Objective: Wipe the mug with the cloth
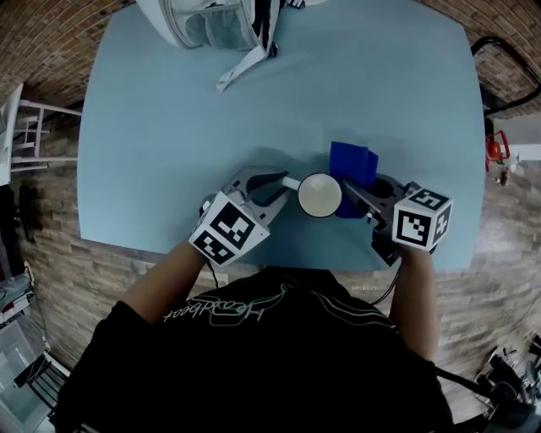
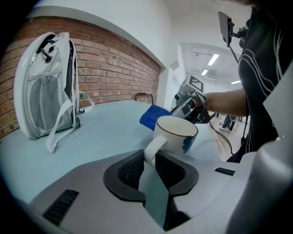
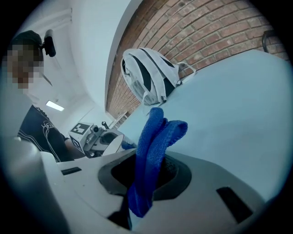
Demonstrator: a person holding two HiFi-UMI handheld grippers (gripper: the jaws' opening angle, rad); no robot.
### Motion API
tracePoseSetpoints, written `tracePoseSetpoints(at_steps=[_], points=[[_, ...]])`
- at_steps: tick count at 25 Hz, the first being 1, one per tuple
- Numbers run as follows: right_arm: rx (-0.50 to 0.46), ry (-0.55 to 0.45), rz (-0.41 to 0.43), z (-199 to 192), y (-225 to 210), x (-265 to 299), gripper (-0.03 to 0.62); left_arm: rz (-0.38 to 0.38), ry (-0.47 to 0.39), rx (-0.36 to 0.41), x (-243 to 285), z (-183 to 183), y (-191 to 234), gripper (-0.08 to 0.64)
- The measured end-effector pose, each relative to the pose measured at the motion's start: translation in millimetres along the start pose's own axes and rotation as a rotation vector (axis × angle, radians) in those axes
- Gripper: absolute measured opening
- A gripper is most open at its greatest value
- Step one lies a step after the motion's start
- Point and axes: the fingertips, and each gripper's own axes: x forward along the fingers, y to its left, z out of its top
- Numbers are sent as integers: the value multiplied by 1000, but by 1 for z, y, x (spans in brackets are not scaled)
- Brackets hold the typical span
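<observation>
The left tongs [image 1: 282,183] are clenched on the handle of the white mug [image 1: 319,194], which sits upright near the front edge of the light blue surface [image 1: 169,127]. The right tongs [image 1: 363,196] grasp a folded blue cloth [image 1: 353,165] just beside the mug's right side. A grey backpack [image 1: 211,25] lies at the far edge.

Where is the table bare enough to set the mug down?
Bare table runs wide between backpack and mug, and out to both side edges. Crowded at the near edge: left gripper, mug, cloth, right gripper.
</observation>
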Motion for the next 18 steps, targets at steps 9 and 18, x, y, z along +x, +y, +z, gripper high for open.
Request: tracePoseSetpoints(at_steps=[9,18], points=[[15,17,28,-3,-11,-5,64,1,-22,-19,4,4,11,81],[-52,-123,235,47,11,-31,64,-63,-41,-67,11,11,20,81]])
